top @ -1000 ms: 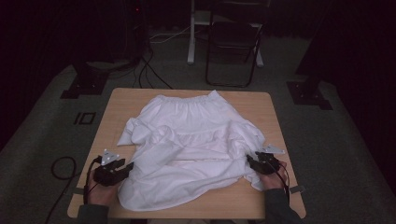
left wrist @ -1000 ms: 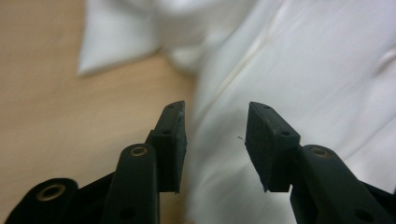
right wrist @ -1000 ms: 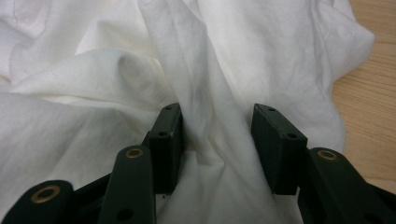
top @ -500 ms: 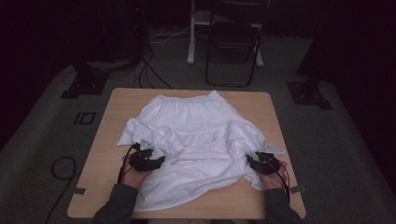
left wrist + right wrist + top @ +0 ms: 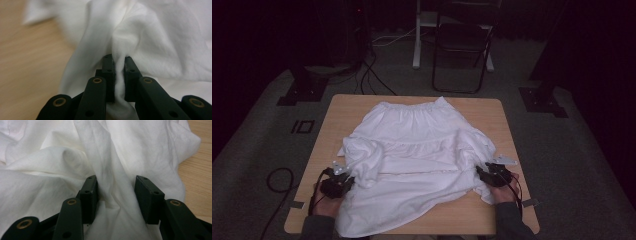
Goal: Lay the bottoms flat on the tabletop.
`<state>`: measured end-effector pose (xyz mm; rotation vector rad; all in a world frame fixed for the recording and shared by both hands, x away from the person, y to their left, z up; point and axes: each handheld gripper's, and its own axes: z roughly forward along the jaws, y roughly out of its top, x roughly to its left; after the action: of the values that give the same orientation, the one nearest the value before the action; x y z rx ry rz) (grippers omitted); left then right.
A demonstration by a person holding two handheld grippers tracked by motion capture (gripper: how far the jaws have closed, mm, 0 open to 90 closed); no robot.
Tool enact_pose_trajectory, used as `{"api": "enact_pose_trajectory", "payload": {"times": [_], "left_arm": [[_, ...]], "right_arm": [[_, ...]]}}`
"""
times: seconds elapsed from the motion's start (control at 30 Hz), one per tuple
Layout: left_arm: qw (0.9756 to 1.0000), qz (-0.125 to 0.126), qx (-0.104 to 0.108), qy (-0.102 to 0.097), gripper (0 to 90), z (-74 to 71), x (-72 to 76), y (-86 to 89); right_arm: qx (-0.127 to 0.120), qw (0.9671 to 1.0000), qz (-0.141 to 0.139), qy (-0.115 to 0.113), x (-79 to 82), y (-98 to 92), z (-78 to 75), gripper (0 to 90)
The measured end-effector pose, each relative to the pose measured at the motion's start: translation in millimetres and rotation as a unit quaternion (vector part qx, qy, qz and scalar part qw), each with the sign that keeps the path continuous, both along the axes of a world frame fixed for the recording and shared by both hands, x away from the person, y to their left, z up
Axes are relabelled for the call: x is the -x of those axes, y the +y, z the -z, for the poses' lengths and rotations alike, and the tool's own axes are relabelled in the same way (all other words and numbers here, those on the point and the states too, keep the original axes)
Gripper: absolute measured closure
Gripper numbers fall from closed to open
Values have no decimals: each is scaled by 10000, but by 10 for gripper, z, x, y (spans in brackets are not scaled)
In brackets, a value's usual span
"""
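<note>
One white ruffled skirt (image 5: 417,165) lies spread on one wooden table (image 5: 492,112), with two grippers at its near corners. The left gripper (image 5: 117,75) pinches a fold of cloth tightly; the right gripper (image 5: 117,195) stands wide, cloth bunched between its jaws. The high view adds one folding chair (image 5: 462,45) beyond the table.

Spread over most of the light wooden table (image 5: 337,117): a rumpled white cotton garment (image 5: 422,150), its hem draping over the near edge. Bare wood open along the far edge and down both side strips. Beyond the table, a black folding chair (image 5: 462,47) and a white stand leg (image 5: 416,37) blocking the far side.
</note>
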<state>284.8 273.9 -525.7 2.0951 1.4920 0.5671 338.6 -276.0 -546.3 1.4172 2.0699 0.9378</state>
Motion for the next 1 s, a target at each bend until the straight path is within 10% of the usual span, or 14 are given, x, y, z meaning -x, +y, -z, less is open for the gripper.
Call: {"api": "enact_pose_trajectory", "payload": {"times": [0.47,0.73,1.0], "left_arm": [[9926,-1166,-324,-72,734,-22,285,558],[9937,-798,424,-657,494,-280,310,492],[9942,-95,355,-1012,408,-441,-17,50]], "right_arm": [[-11,10000,9,-6,2,0,2,540],[-17,10000,32,-22,-1,3,6,540],[-20,10000,24,-29,-2,1,7,540]]}}
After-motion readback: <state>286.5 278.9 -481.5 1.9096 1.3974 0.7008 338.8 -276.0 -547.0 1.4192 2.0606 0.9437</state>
